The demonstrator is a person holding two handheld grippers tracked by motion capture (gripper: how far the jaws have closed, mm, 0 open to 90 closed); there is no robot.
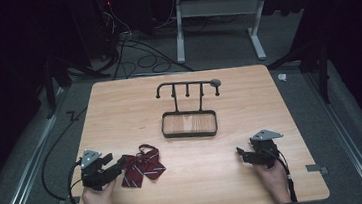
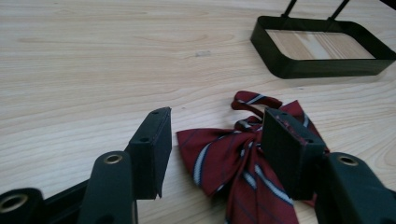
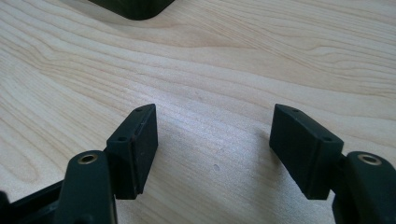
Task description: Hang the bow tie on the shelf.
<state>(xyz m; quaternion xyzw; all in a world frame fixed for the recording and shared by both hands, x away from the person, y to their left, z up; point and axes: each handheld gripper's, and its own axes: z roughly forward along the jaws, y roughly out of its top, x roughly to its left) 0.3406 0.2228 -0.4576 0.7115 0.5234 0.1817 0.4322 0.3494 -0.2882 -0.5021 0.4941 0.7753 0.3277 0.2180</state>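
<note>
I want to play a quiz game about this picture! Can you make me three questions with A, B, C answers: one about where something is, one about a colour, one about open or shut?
1. Where does the bow tie lie?
A. in the tray
B. on the table by the left gripper
C. on the floor

2. What colour is the bow tie?
A. dark red with stripes
B. plain green
C. yellow

3. How are the right gripper's fingers?
A. shut on the bow tie
B. shut on nothing
C. open

Answers:
1 B: it rests on the table at the left gripper.
2 A: red cloth with pale stripes.
3 C: bare wood shows between them.
</note>
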